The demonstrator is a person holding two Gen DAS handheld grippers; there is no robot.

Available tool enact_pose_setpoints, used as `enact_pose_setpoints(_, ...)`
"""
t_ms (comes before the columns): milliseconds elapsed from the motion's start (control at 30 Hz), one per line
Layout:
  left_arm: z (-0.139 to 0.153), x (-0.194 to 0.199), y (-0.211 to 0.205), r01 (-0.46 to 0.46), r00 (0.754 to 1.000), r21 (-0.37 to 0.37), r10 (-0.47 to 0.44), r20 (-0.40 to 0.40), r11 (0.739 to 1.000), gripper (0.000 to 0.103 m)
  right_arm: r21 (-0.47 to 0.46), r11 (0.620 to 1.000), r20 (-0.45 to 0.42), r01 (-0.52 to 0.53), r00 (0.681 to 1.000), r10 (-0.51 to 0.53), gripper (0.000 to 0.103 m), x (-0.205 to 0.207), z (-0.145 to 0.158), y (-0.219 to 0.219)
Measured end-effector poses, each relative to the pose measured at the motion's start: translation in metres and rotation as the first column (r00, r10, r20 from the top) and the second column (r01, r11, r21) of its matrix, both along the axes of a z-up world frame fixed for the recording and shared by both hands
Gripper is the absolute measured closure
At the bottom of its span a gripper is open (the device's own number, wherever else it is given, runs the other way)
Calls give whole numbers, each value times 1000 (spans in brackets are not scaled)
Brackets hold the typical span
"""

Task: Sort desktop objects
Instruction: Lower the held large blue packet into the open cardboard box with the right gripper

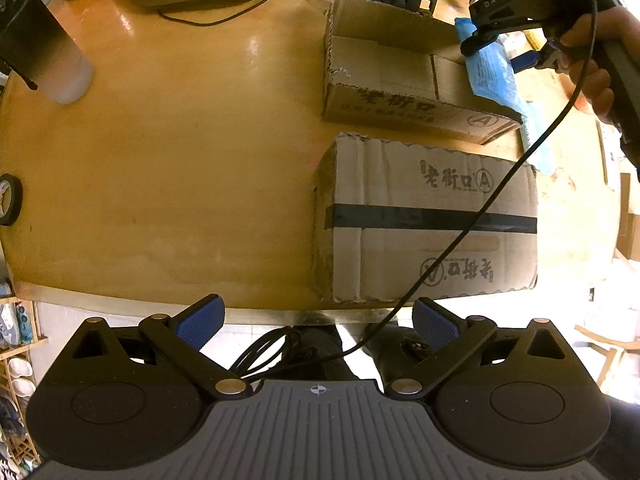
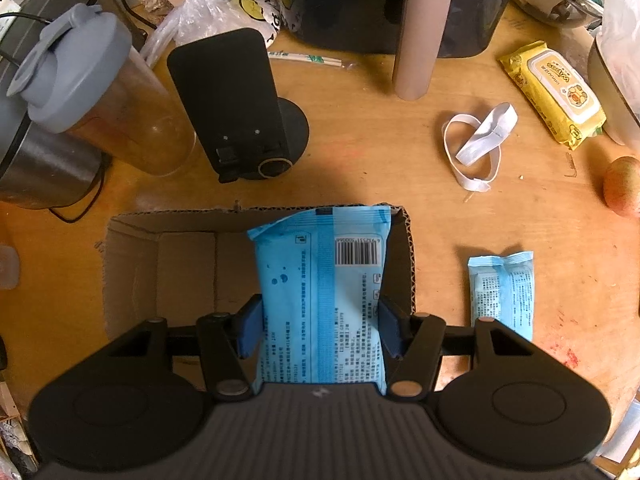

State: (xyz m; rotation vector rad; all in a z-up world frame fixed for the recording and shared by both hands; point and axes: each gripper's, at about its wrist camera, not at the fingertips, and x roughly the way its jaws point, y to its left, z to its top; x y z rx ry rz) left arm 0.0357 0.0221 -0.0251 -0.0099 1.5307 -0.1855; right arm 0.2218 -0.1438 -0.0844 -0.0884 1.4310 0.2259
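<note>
While the right tool (image 2: 320, 328) hangs over the open cardboard box (image 2: 160, 264), its pads are clamped on a blue wipes pack (image 2: 320, 280), which hangs above the box's right end. A smaller blue pack (image 2: 504, 292) lies on the table (image 2: 360, 152) just right of the box. The left tool (image 1: 318, 322) stands apart, holding nothing, near a taped box (image 1: 432, 220).

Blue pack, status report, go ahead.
Right gripper shut on blue pack, over open cardboard box. Left gripper open, empty. Nothing in the way.
</note>
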Motion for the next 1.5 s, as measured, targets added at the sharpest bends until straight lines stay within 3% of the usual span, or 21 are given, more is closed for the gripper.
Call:
enact_pose_setpoints(1033, -10, 5, 7, -34, 999, 21, 34, -40, 999, 0, -50, 998, -41, -46, 998, 44, 44, 3, -62, 22)
enact_pose_setpoints(1100, -11, 5, 7, -34, 999, 20, 35, -41, 999, 0, -53, 998, -40, -44, 998, 42, 41, 2, -62, 22)
enact_pose_setpoints(1167, -10, 5, 6, -32, 999, 18, 33, -40, 999, 0, -55, 998, -40, -42, 998, 40, 16, 1, -62, 23)
enact_pose_setpoints(1233, -10, 5, 6, -29, 999, 18, 30, -39, 999, 0, -56, 997, -26, -43, 999, 42, 0, 1, -60, 25)
enact_pose_setpoints(1500, -9, 6, 6, -26, 999, 17, 27, -39, 1000, 0, -45, 998, -29, -49, 998, 48, 0, -2, -56, 28)
